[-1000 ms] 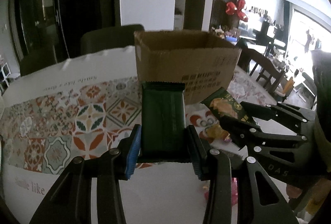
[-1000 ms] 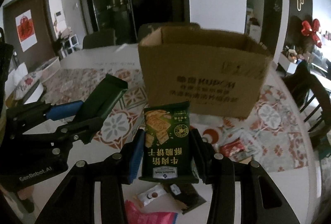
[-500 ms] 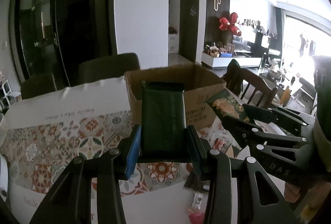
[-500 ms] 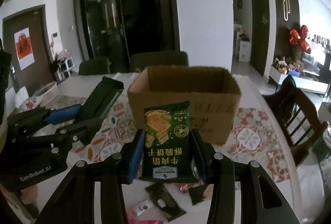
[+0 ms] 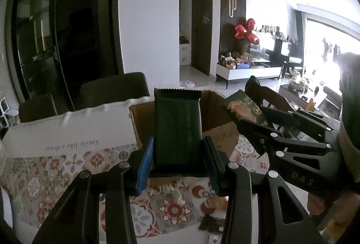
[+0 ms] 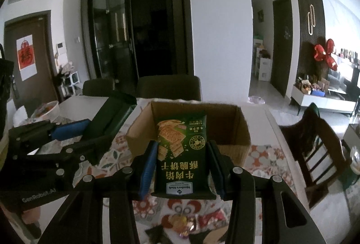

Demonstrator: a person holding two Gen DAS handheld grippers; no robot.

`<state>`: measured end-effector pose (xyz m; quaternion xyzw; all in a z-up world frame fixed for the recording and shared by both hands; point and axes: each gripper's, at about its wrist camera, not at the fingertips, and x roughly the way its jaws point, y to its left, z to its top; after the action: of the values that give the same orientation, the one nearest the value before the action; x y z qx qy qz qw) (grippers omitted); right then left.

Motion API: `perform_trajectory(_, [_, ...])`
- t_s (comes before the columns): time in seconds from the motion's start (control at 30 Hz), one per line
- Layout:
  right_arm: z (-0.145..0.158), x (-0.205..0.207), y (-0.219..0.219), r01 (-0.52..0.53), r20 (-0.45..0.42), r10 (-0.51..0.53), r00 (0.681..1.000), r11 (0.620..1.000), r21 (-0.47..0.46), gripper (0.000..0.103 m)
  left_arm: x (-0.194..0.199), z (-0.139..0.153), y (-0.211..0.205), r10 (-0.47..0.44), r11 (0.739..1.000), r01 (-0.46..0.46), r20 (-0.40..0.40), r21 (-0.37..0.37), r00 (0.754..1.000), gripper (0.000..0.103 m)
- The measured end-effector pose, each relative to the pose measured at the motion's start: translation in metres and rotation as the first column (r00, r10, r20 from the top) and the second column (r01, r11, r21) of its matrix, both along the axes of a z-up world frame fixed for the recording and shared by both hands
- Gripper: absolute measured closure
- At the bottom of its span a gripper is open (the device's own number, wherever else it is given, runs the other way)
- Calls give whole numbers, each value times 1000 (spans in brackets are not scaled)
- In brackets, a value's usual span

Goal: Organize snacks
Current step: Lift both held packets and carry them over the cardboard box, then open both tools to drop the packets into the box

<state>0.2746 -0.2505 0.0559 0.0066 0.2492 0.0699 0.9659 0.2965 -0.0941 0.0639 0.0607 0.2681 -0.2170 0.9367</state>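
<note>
My left gripper (image 5: 177, 163) is shut on a plain dark green snack packet (image 5: 176, 129), held upright in the air in front of the open cardboard box (image 5: 141, 122). My right gripper (image 6: 182, 167) is shut on a green cracker packet (image 6: 182, 149) with printed crackers and yellow characters, held above the near wall of the same box (image 6: 234, 131). The box interior looks empty where it shows. Each gripper shows in the other's view: the right one (image 5: 258, 122) at right, the left one (image 6: 94, 131) at left.
The table has a patterned floral cloth (image 5: 74, 160) and a white runner (image 5: 67, 131). Small loose snack wrappers (image 6: 182, 223) lie below the grippers. Dark chairs (image 6: 168, 86) stand behind the table, a wooden chair (image 6: 315, 153) at right, a bowl (image 6: 47, 108) far left.
Both grippers have risen with their packets and now look down over the box rim; the box appears lower and its inside is visible. Both grips are unchanged.
</note>
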Motion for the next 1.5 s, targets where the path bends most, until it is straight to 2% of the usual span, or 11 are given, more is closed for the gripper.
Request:
perform_trajectory(0.23, [14,24,-6,-2,29,3,1000,999,-36,58,25,11,-13,-10,1000,10,12,15,1000,60])
perform_trajectory(0.43, [14,48,-12,2,11,-1,1000,999,-43,58,49,12,-23,-2,1000,2,2,21,1000,60])
perform_trajectory(0.9, [-4,108,-26,17,-52,-19,998,999,-46,58,117,-12,-41,-24,1000,23,-140,-5,990,60])
perform_trajectory(1.0, [-8,116,-27,19,-62,-22,998,999,-50,58,126,-17,-44,-16,1000,18,-155,10,988,59])
perform_trajectory(1.07, [-11,118,-28,23,-68,-26,997,999,-49,57,129,-18,-44,-2,1000,5,-152,19,988,55])
perform_trajectory(1.13, [-12,122,-29,24,-83,-27,996,999,-38,56,129,-18,-43,12,1000,-10,-153,19,988,45])
perform_trajectory(1.2, [-14,126,-32,41,-99,-44,994,999,-26,39,127,-17,-40,30,999,-28,-152,19,988,41])
perform_trajectory(1.37, [-13,117,-35,101,-85,-104,991,994,-31,35,117,-15,-33,48,999,-44,-142,32,989,35])
perform_trajectory(1.5, [-9,98,-32,138,-44,-140,989,989,-59,20,103,-13,-25,57,998,-53,-132,30,990,30])
